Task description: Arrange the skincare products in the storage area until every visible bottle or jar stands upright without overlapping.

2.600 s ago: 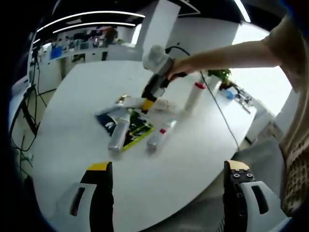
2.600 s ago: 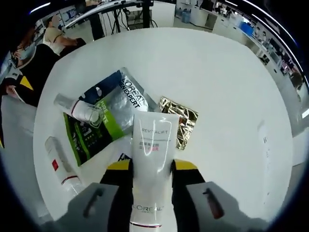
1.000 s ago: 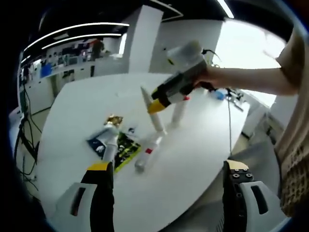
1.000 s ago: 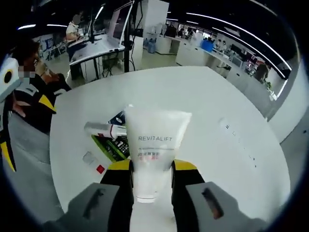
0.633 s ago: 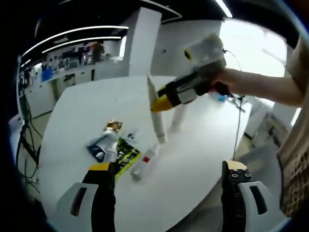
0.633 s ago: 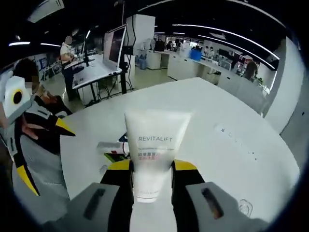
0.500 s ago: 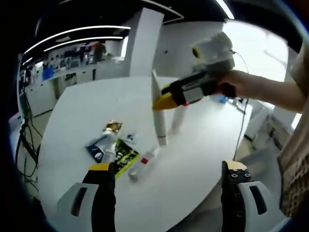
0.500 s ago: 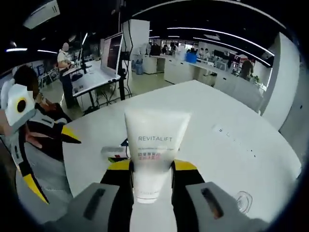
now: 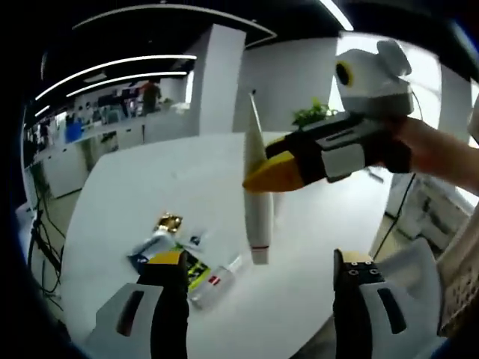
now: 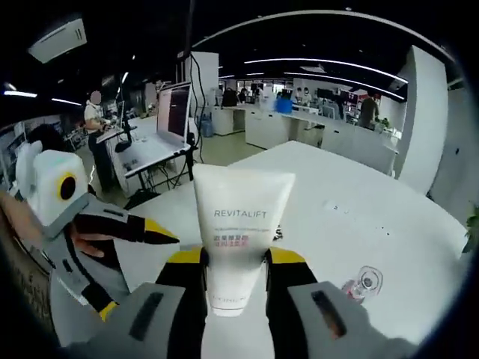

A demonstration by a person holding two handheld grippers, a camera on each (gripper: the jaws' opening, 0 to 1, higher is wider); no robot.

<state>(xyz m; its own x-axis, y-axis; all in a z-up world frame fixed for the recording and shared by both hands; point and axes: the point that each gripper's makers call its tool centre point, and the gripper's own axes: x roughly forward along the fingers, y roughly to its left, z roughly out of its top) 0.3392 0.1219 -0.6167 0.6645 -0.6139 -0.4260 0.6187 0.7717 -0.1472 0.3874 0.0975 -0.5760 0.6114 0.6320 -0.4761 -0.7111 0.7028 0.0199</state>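
— Where was the tube? 
— The white surface (image 9: 135, 187) lay below; the right tongs (image 10: 233, 258) were clamped on the Revitalift tube (image 10: 241, 232), cap down, lifted. Left tongs (image 9: 254, 269) stood apart, empty. 
— Best handling? 
— Probably lower it straight, onto bare surface, clear of the pile (image 9: 179, 250).

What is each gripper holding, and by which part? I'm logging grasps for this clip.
The right gripper is shut on the white tube, clamping its lower body while its cap end hangs down. The left gripper is open, holding nothing.
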